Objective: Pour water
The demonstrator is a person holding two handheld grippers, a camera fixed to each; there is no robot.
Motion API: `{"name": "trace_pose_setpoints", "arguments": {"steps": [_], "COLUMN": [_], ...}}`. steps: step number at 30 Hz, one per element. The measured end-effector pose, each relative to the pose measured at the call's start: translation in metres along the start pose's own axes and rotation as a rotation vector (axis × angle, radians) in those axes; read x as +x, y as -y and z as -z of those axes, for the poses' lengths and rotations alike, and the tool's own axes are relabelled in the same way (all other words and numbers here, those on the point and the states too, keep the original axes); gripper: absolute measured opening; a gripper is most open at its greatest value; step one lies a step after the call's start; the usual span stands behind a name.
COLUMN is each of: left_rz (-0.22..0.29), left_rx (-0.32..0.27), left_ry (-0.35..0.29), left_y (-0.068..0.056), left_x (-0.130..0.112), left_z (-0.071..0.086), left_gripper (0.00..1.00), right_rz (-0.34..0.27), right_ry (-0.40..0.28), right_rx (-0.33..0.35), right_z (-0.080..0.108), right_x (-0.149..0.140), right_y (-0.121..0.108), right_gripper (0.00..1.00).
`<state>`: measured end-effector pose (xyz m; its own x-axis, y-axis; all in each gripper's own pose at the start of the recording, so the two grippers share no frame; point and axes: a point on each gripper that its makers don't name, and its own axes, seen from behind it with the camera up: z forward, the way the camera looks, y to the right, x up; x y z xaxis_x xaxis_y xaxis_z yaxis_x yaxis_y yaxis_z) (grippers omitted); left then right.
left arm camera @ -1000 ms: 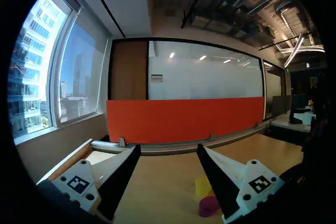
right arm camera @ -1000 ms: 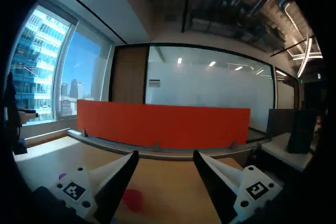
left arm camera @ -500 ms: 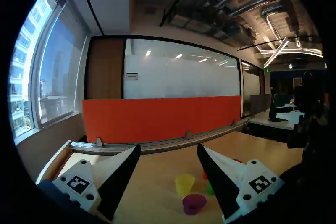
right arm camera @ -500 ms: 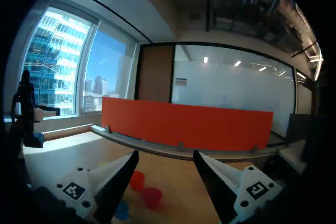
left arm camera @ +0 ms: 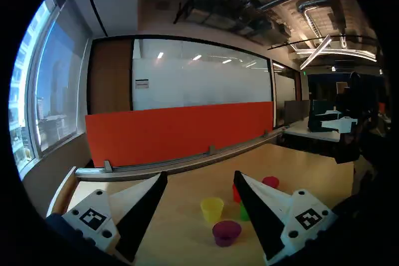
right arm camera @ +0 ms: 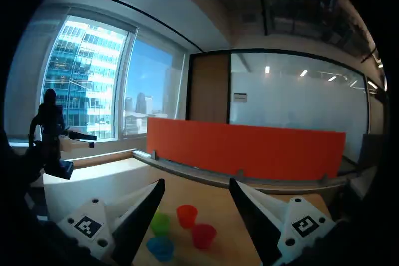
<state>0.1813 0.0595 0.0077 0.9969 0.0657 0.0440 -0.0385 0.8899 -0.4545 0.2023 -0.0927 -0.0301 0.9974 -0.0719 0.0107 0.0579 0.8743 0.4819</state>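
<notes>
Several small plastic cups stand on a wooden table. In the left gripper view a yellow cup [left arm camera: 212, 209] and a purple cup [left arm camera: 226, 232] stand between the open fingers of my left gripper [left arm camera: 199, 186]; a red cup [left arm camera: 271, 181] and a green cup [left arm camera: 244, 211] sit partly behind the right finger. In the right gripper view an orange-red cup [right arm camera: 186, 215], a red cup [right arm camera: 203, 235], a green cup [right arm camera: 160, 223] and a blue cup [right arm camera: 160, 248] lie ahead of my open right gripper [right arm camera: 197, 188]. Neither holds anything. My right gripper [left arm camera: 339, 124] also appears far right in the left gripper view.
An orange divider panel [left arm camera: 174, 129] with a metal rail runs along the table's far edge. Large windows [right arm camera: 85, 91] are on the left. My left gripper [right arm camera: 50, 141], in a hand, is silhouetted at the far left of the right gripper view. A second desk [left arm camera: 309, 131] stands at the right.
Both views have tilted down and turned, bringing more of the table and more cups into sight. Both grippers stay open.
</notes>
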Motion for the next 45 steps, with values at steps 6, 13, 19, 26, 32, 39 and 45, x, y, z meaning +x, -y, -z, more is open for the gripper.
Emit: {"name": "trace_pose_setpoints", "arguments": {"steps": [6,13,19,26,32,39,45], "left_rz": [-0.013,-0.011,-0.008,-0.028,-0.041,-0.044,-0.031], "left_rx": [-0.024,-0.076,-0.130,-0.178,-0.209,-0.222,-0.240], "left_ry": [0.035,0.076,0.094,0.117,0.143,0.182,0.201], "left_y": [-0.003,-0.014,-0.025,-0.036,-0.046,-0.053,-0.061], "left_x": [-0.012,-0.028,-0.034,-0.042,-0.056,-0.075,-0.088], "left_z": [-0.002,-0.003,-0.002,0.000,-0.002,-0.009,-0.014], "left_gripper": [0.99,0.99,0.99,0.99,0.99,0.99,0.99], "right_rz": [-0.001,0.017,0.027,0.033,0.038,0.033,0.033], "right_ry": [0.039,0.109,0.154,0.188,0.208,0.242,0.284], "right_rx": [0.042,0.078,0.099,0.125,0.140,0.158,0.179], "right_z": [-0.001,0.000,0.001,0.001,-0.001,-0.003,-0.005], "right_x": [-0.007,-0.030,-0.045,-0.058,-0.069,-0.096,-0.120], "right_y": [0.009,0.015,0.018,0.022,0.024,0.027,0.032], "right_gripper": [1.00,1.00,1.00,1.00,1.00,1.00,1.00]}}
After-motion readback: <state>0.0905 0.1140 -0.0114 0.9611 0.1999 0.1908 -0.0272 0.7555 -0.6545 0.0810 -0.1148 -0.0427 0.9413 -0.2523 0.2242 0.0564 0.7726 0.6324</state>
